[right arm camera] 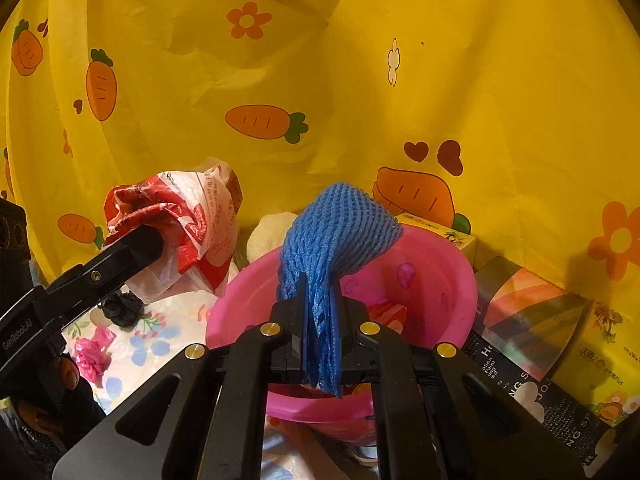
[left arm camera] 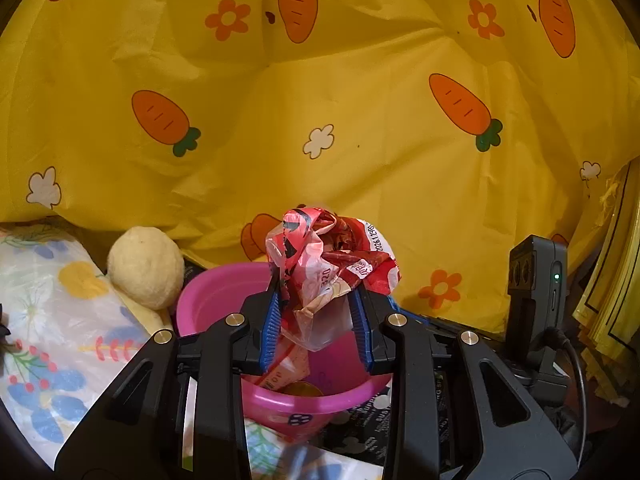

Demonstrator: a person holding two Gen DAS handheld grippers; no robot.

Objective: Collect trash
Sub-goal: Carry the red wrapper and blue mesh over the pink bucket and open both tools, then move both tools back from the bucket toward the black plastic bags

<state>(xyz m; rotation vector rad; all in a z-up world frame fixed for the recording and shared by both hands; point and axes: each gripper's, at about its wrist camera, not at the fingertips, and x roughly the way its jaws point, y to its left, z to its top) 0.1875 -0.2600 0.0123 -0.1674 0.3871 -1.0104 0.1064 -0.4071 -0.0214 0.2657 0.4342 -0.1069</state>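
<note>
While the left gripper (left arm camera: 318,312) is clamping a crumpled red-and-white wrapper (left arm camera: 332,256) above the pink basin (left arm camera: 208,296), the right gripper (right arm camera: 320,344) is pinching a blue foam net (right arm camera: 336,232) over that same basin, jaws nearly together, against a yellow carrot-print cloth (left arm camera: 360,100).

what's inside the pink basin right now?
The pink basin holds a pale printed wrapper and something yellowish. The red-and-white wrapper in the left gripper covers the rest.
</note>
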